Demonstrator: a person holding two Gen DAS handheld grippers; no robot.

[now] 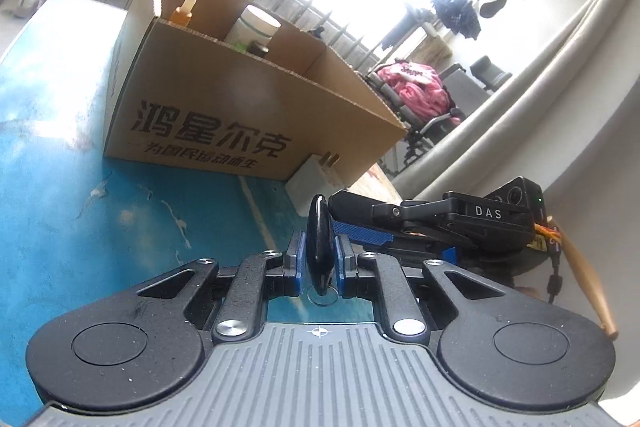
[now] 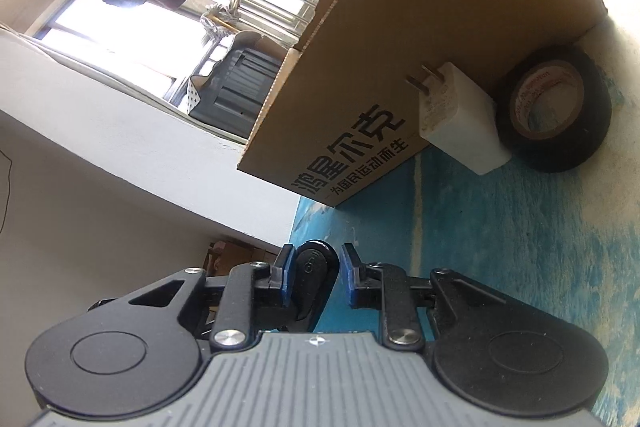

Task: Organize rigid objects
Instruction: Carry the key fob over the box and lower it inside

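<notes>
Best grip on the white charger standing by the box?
Grip the white charger across its flat broad faces, mid-body, coming from above. It stands on end beside the cardboard box, prongs up; the tape roll crowds one side.

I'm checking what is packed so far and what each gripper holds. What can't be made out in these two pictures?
- Left wrist view: the brown cardboard box hides its contents behind its near wall; only the tops of an orange bottle and a white jar show.
- Both views: the flat black oval object in the left gripper is edge-on, unidentifiable.
- Right wrist view: whether the right gripper grips it.
</notes>
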